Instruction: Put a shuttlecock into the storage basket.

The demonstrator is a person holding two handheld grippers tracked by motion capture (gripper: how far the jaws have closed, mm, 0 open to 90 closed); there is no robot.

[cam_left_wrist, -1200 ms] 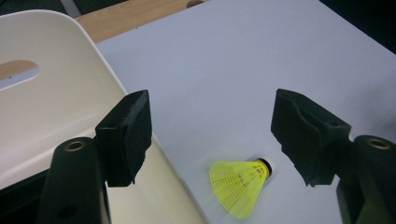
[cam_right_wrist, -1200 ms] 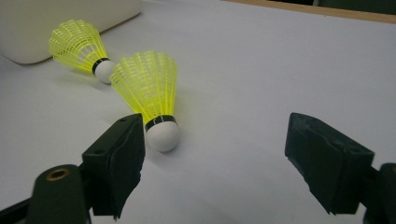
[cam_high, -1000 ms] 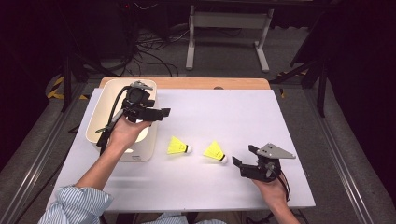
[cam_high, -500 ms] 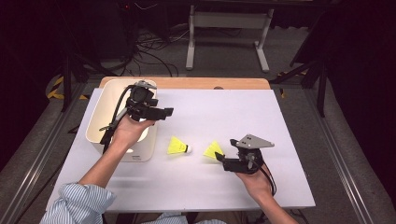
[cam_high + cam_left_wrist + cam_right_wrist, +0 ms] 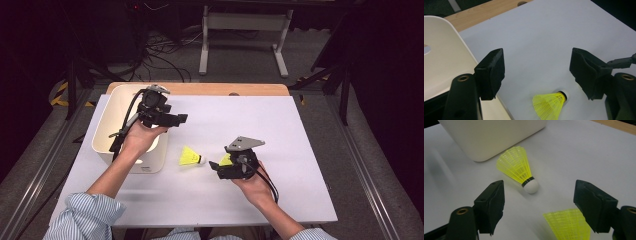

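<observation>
Right gripper view is showing the right gripper (image 5: 539, 202) gaping empty over two shuttlecocks (image 5: 517, 168), jaws just narrowing slightly; high view is hiding the nearer shuttlecock (image 5: 226, 159) behind it, while the left gripper (image 5: 176, 119) is hanging wide open, empty.

A white-topped table (image 5: 300, 150) fills the middle of the high view, with a strip of bare wood (image 5: 200, 89) along its far edge at the upper centre. A cream bin (image 5: 107, 120) stands on the table's left part. Just right of the bin, near the frame's centre, a yellow shuttlecock (image 5: 190, 157) lies on its side, its white cork pointing right. A second yellow shuttlecock (image 5: 226, 160) lies near it, farther right, partly hidden.
</observation>
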